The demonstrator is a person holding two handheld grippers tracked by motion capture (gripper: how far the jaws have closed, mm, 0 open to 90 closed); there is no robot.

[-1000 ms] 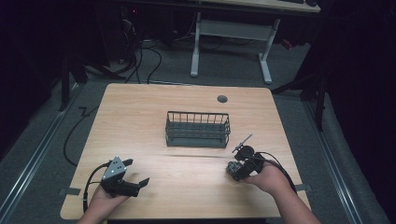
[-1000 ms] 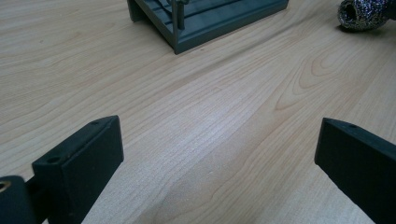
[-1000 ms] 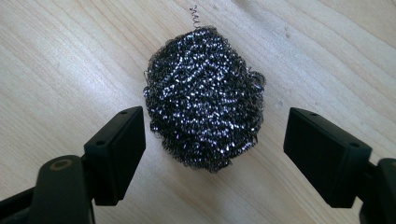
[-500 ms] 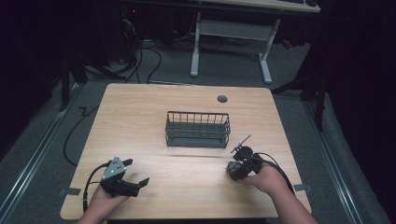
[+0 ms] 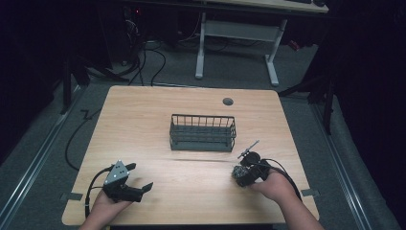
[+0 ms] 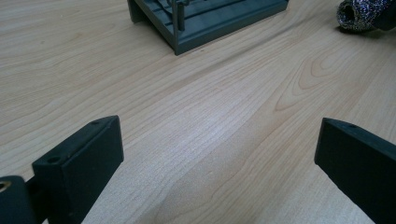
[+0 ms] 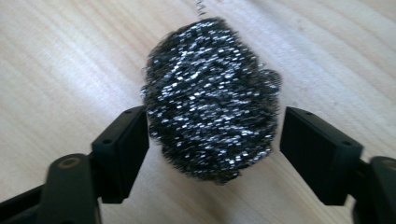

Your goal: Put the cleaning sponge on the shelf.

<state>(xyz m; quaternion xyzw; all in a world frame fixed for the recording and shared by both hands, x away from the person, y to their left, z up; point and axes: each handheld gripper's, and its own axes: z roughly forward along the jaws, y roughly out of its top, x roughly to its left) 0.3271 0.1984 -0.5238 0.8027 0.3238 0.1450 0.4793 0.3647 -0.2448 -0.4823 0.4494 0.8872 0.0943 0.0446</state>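
A steel wool scrubber (image 7: pixel 210 102), dark and glittering, lies on the wooden table (image 5: pixel 191 191) near its front right. My right gripper (image 7: pixel 215 121) has it between its jaws, which have just been closing; both pads (image 7: pixel 126 140) meet its sides. In the high view the right gripper (image 5: pixel 242 175) points left with the scrubber (image 5: pixel 237 171) at its tip. My left gripper (image 5: pixel 143 188) rests at the front left, open, with bare wood between its wide jaws (image 6: pixel 219 168). The scrubber (image 6: pixel 364 14) lies far off in the left gripper view.
A dark wire basket (image 5: pixel 203 133) stands in the middle of the table, its corner (image 6: pixel 205 18) ahead of the left gripper. A thin dark rod (image 5: pixel 249 148) lies behind the right gripper. A round cable hole (image 5: pixel 228 101) is near the far edge.
The right gripper's jaws have drawn slightly closer around the scrubber. Both hands stay where they were.
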